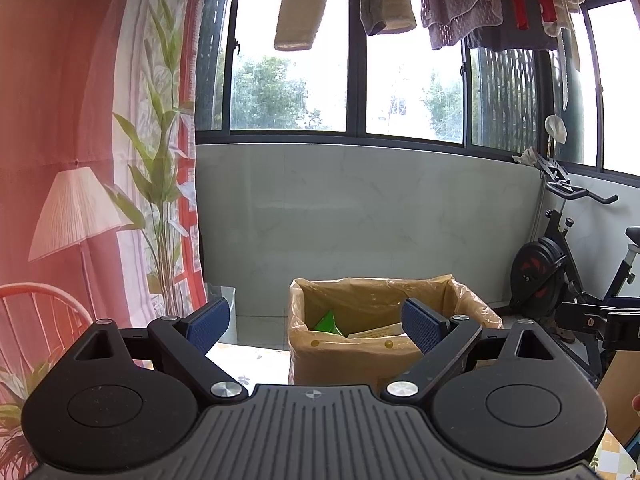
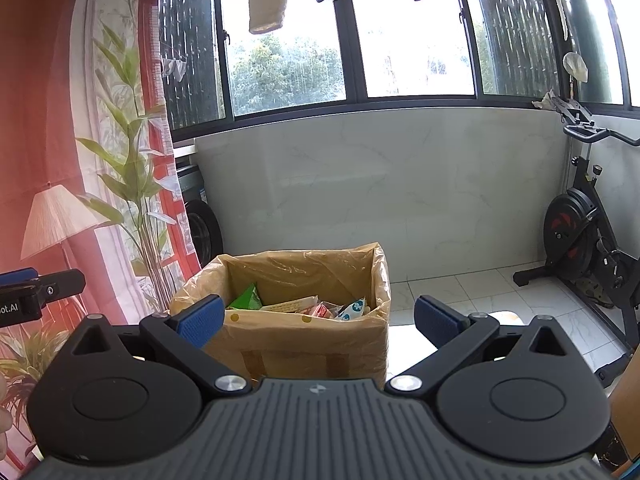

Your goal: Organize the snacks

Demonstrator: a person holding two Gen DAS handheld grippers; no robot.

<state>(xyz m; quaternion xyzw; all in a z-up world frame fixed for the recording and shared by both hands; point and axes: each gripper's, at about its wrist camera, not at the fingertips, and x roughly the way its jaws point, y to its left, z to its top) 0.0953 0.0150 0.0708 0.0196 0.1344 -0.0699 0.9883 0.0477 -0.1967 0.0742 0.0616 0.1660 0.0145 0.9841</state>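
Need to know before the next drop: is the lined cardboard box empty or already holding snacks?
Partly filled. The cardboard box already holds a green packet and several other wrappers below its rim.

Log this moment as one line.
left gripper: open, empty | right gripper: open, empty | cardboard box: plastic-lined, snack packets inside

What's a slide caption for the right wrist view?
Open right gripper facing a lined box of snacks.

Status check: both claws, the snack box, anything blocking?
Left claw open, empty. Right claw open, empty. Lined cardboard box ahead, snack packets inside. Nothing between claws and box.
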